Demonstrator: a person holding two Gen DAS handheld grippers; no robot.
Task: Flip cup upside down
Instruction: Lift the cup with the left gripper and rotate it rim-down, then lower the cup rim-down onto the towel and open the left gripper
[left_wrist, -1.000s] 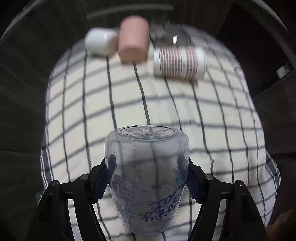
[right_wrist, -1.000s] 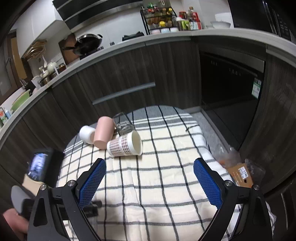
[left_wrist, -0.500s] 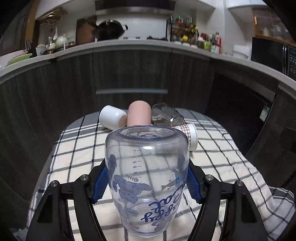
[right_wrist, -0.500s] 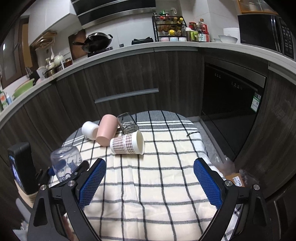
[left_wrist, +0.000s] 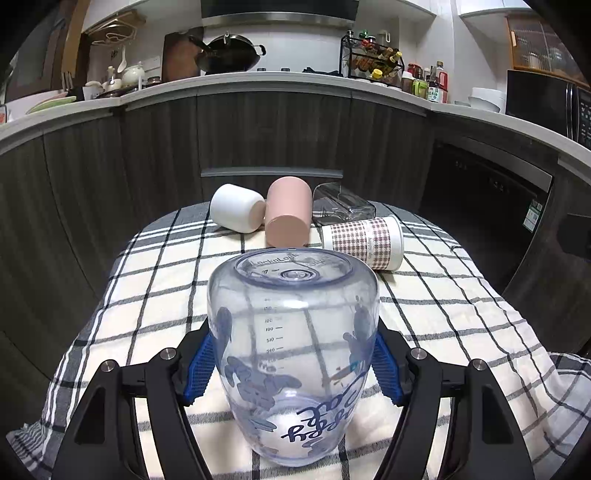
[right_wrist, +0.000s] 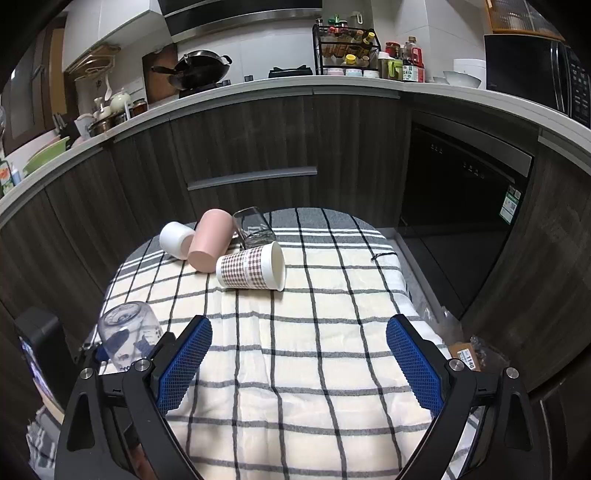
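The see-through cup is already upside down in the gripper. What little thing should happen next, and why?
Probably open the left hand-held gripper and let go. The clear cup already has its bottom facing up and its mouth seems to sit on the checked cloth, with both blue pads squeezing its sides. Whether the rim fully touches the cloth is hard to tell, so easing it down first may be safer.

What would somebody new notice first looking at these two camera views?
Most striking is the clear plastic cup with blue print, held base-up between the left gripper and filling the near part of the left wrist view. Behind it, at the far end of the checked cloth, four more cups lie tipped over: a white cup, a pink cup, a clear glass and a checkered paper cup. The right gripper hangs open over the cloth.
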